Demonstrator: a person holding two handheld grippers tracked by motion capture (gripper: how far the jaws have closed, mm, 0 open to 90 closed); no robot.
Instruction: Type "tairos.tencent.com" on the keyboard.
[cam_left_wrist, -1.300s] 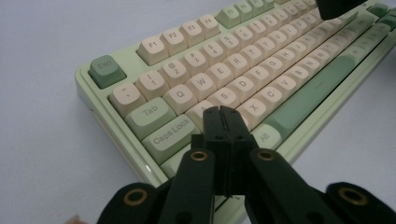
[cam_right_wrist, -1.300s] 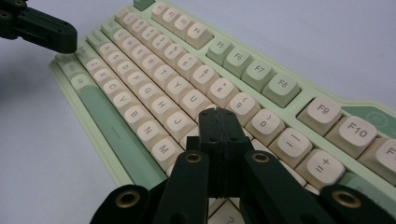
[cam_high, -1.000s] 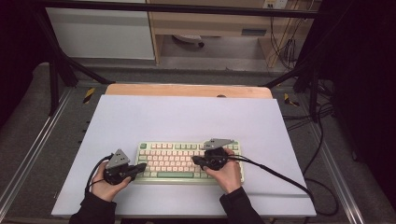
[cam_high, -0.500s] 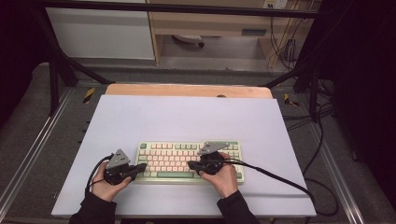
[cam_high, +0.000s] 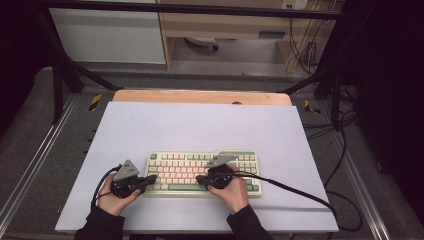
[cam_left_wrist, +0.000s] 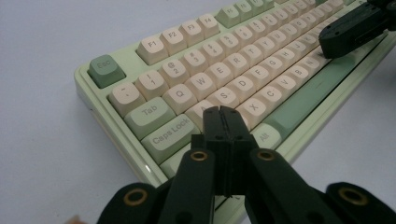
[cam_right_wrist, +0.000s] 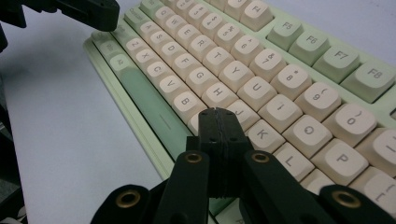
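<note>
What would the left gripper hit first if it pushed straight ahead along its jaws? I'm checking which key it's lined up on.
The left gripper, jaws shut, points at the keyboard; it would likely meet the letter keys beside Caps Lock, around A, though depth is unclear.

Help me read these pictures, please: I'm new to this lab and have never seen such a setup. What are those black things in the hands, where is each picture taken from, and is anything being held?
A person holds a hand-held tool with two black jaws in each hand: the left gripper and the right gripper. The high view looks down from above onto a white table. The two other pictures come from small cameras riding on each tool, looking along its jaws. On the table lies a green and cream keyboard. Both tools have their jaws shut with nothing between them; their closed tips sit over the keys, the left near the A key, the right near the J and K keys. Whether a key is pressed, I cannot tell.
</note>
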